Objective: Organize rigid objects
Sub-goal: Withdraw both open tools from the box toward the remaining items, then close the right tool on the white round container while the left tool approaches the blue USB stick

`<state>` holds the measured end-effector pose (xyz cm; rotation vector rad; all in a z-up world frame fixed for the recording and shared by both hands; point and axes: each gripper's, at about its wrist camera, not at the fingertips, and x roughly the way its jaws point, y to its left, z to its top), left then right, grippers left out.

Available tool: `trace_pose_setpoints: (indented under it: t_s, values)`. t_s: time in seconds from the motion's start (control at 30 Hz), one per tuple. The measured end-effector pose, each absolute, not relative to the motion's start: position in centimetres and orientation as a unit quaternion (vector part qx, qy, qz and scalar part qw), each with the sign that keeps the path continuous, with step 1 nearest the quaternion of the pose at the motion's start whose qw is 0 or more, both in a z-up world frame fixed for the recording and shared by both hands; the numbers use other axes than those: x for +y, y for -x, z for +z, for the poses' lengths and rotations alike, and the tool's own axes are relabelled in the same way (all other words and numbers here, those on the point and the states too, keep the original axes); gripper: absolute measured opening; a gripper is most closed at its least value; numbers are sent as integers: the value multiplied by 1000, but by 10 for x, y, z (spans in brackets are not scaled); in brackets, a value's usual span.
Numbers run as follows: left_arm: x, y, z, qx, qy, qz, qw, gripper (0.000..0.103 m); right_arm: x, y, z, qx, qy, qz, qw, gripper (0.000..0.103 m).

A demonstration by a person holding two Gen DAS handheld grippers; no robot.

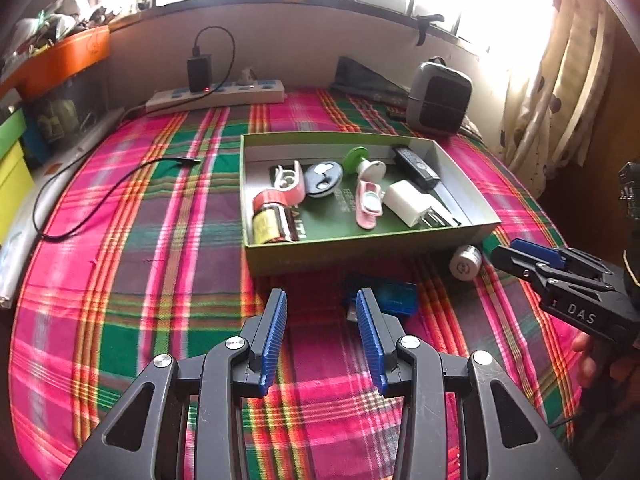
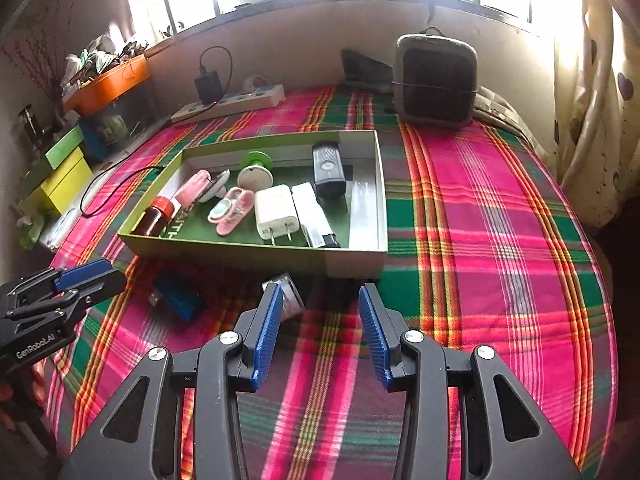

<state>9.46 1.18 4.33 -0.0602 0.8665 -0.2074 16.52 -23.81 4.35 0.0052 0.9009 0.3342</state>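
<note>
While angled down near the green box [image 1: 360, 248], both tongs, left [image 1: 321, 300] and right [image 2: 320, 294], gape apart, empty, touching nothing.

A plaid bedspread [image 1: 160, 240] is seen from above the left claw [image 1: 321, 300], whose blue pads are spread apart with nothing between them. Just beyond its right pad a blue item [image 1: 394, 298] lies on the cloth. A shallow green box [image 1: 360, 254] sits farther off, filled with a white charger [image 1: 406, 204], a black remote [image 1: 414, 166], a bottle [image 1: 274, 220] and other small things. A silver cylinder [image 1: 465, 261] is placed by the box's near right corner, close to the right claw [image 1: 506, 254].
</note>
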Motion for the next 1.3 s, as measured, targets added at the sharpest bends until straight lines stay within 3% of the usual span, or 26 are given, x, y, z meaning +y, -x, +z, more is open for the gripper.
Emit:
trace_pose_setpoints:
  t_s: [0.07,0.17,1.3]
  values:
    - [10,-94,40,423,33,-107,899,36,-239,-163,40,435,-4,160,886,41]
    - [5,-96,32,434,29,-110,894,46,-235,-163,34,443,-5,169,881,41]
    - [-24,-103,15,459,-2,-105,882,47,-219,-188,17,460,14,194,866,41]
